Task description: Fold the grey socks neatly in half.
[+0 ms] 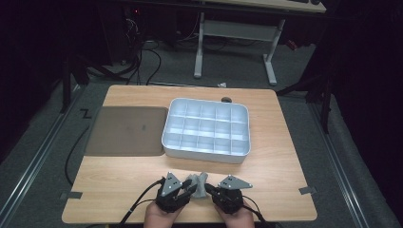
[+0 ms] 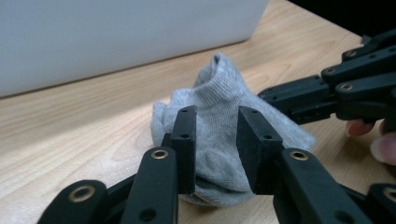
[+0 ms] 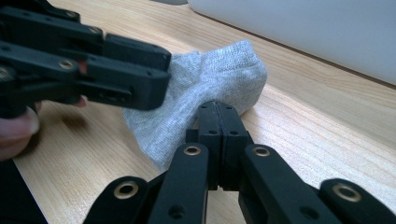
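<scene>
Item 1: grey sock (image 1: 198,184), bunched, lying on the wooden table (image 1: 119,175) at its near edge, between the 2 hand-held grippers and in front of the white tray. In the left gripper view the sock (image 2: 219,116) rises in a soft peak with ribbed knit showing; in the right gripper view it (image 3: 210,88) spreads flat toward the near side.

Item 2: left hand-held gripper (image 1: 186,190), held in a hand at the bottom of the high view. Its jaws stand apart on either side of the sock (image 2: 215,149), with cloth between them and a gap visible at each pad; not clamped.

Item 3: right hand-held gripper (image 1: 212,192). Its jaws are closed tight together (image 3: 218,140), and the sock's edge runs in at their tips; pinched there, as far as can be seen.

Item 4: white compartment tray (image 1: 205,153), many cells, mid-table.

Item 5: brown mat (image 1: 126,130), flat, touching the tray's left side.
</scene>
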`<state>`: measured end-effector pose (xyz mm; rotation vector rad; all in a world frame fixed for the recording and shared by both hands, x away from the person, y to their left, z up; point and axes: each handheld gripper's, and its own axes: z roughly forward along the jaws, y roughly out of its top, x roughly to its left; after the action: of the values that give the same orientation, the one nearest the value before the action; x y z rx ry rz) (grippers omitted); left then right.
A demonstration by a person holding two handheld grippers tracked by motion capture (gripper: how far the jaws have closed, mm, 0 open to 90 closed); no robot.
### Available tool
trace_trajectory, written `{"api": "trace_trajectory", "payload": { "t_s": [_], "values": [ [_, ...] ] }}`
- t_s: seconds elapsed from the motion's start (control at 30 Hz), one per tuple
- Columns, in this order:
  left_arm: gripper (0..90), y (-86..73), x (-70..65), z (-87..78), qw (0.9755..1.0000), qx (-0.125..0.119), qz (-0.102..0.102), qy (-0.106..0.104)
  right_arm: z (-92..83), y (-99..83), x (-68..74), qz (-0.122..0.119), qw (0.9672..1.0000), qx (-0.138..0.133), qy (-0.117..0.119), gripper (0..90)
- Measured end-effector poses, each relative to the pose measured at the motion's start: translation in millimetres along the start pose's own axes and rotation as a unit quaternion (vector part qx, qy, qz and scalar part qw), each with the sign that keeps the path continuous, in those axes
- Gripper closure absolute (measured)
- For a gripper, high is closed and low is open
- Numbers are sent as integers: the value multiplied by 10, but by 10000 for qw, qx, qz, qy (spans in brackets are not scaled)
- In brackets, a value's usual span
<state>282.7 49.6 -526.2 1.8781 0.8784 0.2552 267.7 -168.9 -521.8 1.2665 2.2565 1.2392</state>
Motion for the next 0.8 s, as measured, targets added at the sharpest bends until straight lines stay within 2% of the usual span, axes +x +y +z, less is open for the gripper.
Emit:
{"api": "trace_trajectory", "payload": {
  "t_s": [0.07,0.23,0.33,0.4,0.53,0.7,0.73,0.8],
  "values": [
    [683,15,24,-32,10000,-52,-14,22,0,0,0,-8,10000,0,4,900],
    [663,25,129,-88,9997,-84,-229,92,-2,0,-1,-5,10000,-3,2,900],
    [676,-8,184,-102,9992,-2,-388,104,0,1,-3,-8,10000,-1,0,900],
    [749,-42,204,-87,9988,172,-464,27,-5,2,-5,-17,10000,-13,6,900],
    [833,-67,172,-52,9987,317,-409,-11,-6,3,-2,-13,10000,-13,10,900],
    [863,-70,128,-38,9989,325,-328,-45,-17,7,1,-5,10000,-33,17,900],
    [863,-70,95,-27,9992,338,-216,-61,-19,8,1,2,10000,-38,24,900],
    [863,-75,76,-14,9993,332,-158,-90,-21,9,2,-2,10000,-50,32,900]
  ]
}}
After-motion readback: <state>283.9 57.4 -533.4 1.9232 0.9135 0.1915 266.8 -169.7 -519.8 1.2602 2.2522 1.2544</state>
